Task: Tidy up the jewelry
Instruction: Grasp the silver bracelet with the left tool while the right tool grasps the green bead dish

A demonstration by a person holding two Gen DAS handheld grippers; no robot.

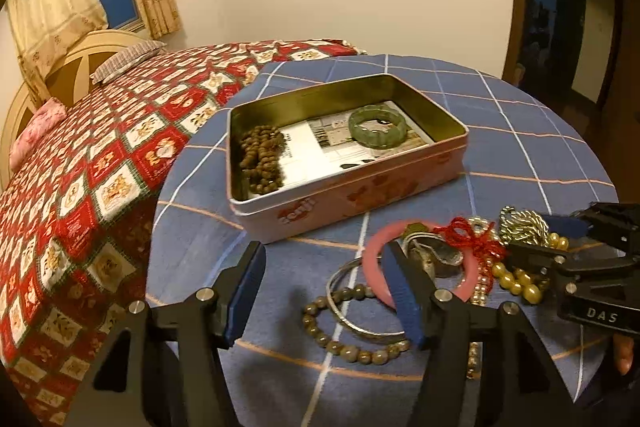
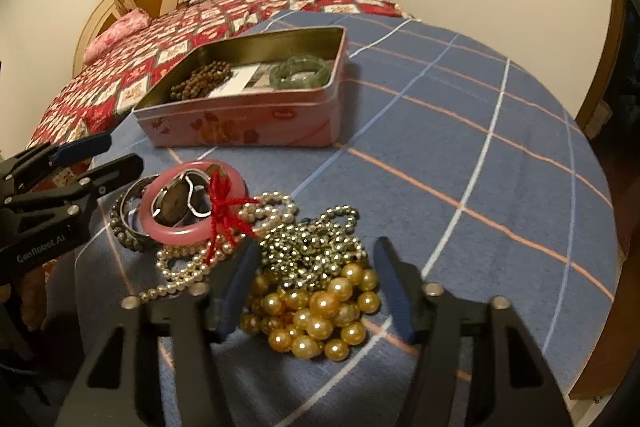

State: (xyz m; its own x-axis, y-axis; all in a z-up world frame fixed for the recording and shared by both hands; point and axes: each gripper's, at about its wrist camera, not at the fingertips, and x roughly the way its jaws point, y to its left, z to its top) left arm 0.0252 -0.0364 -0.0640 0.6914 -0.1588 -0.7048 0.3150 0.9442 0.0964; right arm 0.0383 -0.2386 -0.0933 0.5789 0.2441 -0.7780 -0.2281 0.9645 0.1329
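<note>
You are working on a round table under a blue checked cloth (image 2: 460, 131); its curved edge runs close behind the tin and down both sides, and a bed with a red patterned quilt (image 1: 100, 163) sits right against the far-left edge. The widest bare stretch of cloth lies to the right of the tin and of the jewelry heap. The pink tin (image 2: 248, 123) stands open with no lid on it. Inside, a coil of brown wooden beads (image 1: 260, 163) fills the left end, a green bangle (image 1: 377, 126) lies at the right end, and printed paper (image 1: 308, 151) lines the floor between them. Your left tongs (image 1: 320, 291) are spread wide with nothing between the pads; a silver bangle (image 1: 360, 303) and a bracelet of grey-green beads (image 1: 352, 339) lie on the cloth below the gap, and the right-hand pad stands in front of the rim of the pink bangle (image 2: 192, 207). That pink bangle rings a watch (image 2: 176, 203) and has a red cord (image 2: 224, 211) knotted across it, resting over a strand of small white pearls (image 2: 188, 267). Your right tongs (image 2: 316, 287) are also apart, gripping nothing, straddling the heap of large gold pearls (image 2: 320, 315) and the silvery bead chain (image 2: 312, 251) just beyond them. The whole loose heap lies in front of the tin, near it but not touching.
</note>
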